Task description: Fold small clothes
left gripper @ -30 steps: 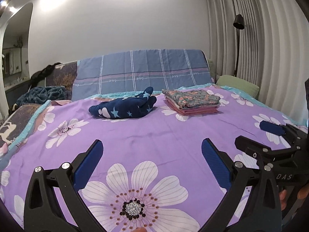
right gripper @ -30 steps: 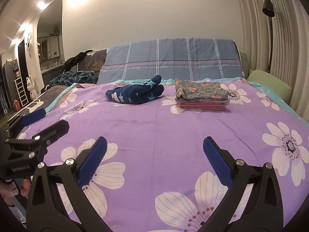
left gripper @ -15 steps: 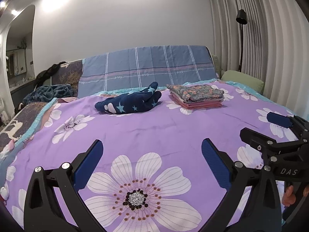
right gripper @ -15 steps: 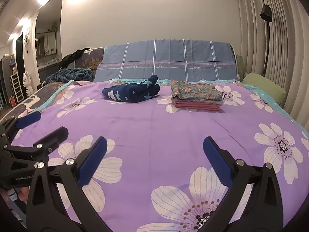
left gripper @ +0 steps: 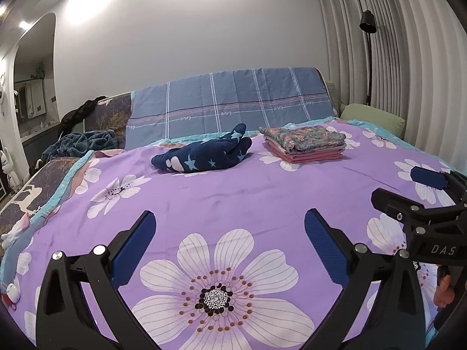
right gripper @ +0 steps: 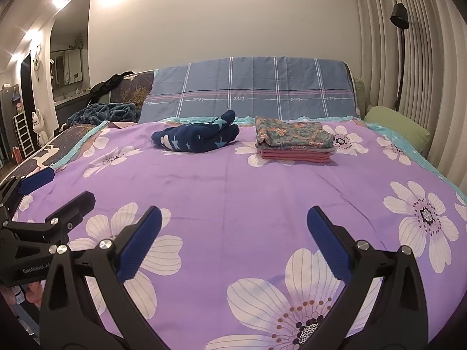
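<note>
A crumpled navy garment with pale stars [left gripper: 202, 154] [right gripper: 195, 138] lies at the far middle of the purple flowered bed [left gripper: 233, 198] [right gripper: 248, 192]. To its right sits a neat stack of folded clothes [left gripper: 305, 144] [right gripper: 293, 140], floral on top, pink beneath. My left gripper [left gripper: 229, 242] is open and empty over the near bed, far from both. My right gripper [right gripper: 233, 236] is open and empty, beside the left one. Each shows at the edge of the other's view: the right gripper [left gripper: 408, 192], the left gripper [right gripper: 55, 192].
A blue plaid cover [left gripper: 230, 105] drapes the headboard. A green pillow [right gripper: 397, 128] lies at the far right by the curtains, with a floor lamp [right gripper: 400, 29]. A dark teal blanket [left gripper: 81, 143] is heaped at the far left. The bed's left edge [left gripper: 35, 192] drops off.
Both grippers have tilted up and drawn back slightly, so the clothes sit lower and nearer the frame centre. Both stay open and empty. The clothes have not moved.
</note>
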Demonstrator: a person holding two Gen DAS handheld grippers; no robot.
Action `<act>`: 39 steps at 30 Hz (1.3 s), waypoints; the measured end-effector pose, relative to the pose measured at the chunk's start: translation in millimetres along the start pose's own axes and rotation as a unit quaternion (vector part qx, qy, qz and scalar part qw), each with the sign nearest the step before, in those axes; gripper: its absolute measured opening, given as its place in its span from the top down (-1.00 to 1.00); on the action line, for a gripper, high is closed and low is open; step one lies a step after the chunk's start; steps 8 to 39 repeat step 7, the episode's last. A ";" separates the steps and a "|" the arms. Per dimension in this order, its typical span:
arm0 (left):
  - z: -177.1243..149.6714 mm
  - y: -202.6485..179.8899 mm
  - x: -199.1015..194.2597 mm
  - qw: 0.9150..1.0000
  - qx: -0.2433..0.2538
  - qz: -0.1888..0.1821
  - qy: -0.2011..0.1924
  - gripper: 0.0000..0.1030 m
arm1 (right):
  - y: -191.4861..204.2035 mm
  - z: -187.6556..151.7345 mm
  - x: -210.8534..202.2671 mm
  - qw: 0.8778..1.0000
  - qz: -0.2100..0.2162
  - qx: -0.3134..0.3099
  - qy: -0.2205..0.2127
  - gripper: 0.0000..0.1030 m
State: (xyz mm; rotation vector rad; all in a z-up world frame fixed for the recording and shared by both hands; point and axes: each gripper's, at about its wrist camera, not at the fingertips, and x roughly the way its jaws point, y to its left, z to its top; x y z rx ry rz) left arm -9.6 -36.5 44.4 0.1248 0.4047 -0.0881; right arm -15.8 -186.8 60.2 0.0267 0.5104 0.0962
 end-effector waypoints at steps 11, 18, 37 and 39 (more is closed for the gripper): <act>-1.5 0.7 1.3 1.000 -0.001 0.001 0.008 -0.97 | -1.8 -0.4 -0.3 1.000 0.001 0.004 -0.001 -0.96; -1.5 0.7 1.3 1.000 -0.001 0.001 0.008 -0.97 | -1.8 -0.4 -0.3 1.000 0.001 0.004 -0.001 -0.96; -1.5 0.7 1.3 1.000 -0.001 0.001 0.008 -0.97 | -1.8 -0.4 -0.3 1.000 0.001 0.004 -0.001 -0.96; -1.5 0.7 1.3 1.000 -0.001 0.001 0.008 -0.97 | -1.8 -0.4 -0.3 1.000 0.001 0.004 -0.001 -0.96</act>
